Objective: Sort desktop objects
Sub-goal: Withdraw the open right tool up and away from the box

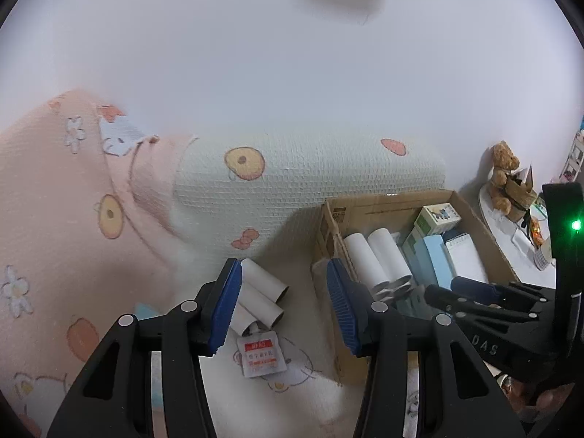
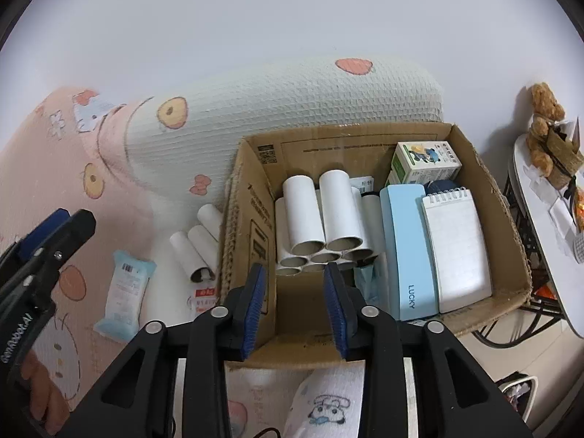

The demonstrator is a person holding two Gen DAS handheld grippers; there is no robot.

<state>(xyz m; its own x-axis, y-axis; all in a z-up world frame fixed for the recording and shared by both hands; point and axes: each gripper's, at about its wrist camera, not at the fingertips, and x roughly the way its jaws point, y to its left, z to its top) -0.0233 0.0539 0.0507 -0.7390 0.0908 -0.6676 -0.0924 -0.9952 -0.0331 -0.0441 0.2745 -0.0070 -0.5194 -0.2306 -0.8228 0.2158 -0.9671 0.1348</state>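
Here's the left gripper (image 1: 283, 306) low in the centre of its own view, jaws spread wide and holding nothing, hovering over the patterned bedding (image 1: 65, 219). Just past its left blue pad (image 1: 228, 299) lie three loose cardboard tubes (image 1: 261, 297), side by side on the fabric, open ends toward the camera, with a small white sachet (image 1: 260, 357) carrying a red label directly below them in the frame. Over to the right wrist view: the right gripper (image 2: 295, 303) sits bottom centre, jaws also parted and empty, poised above the near wall of the cardboard box (image 2: 252, 197). Inside the box, a stack of white tubes (image 2: 321, 222) fills the left half, a light blue case (image 2: 408, 252) marked LUCKY lies right of them, a spiral notepad (image 2: 458, 244) touches its right side, and a small green-and-white carton (image 2: 425, 162) sits at the upper right corner. Left of the box in this view, a pale blue wipes packet (image 2: 126, 297) rests on the bedding. A teddy bear (image 2: 545, 127) sits on a white table (image 2: 536, 211) at far right.
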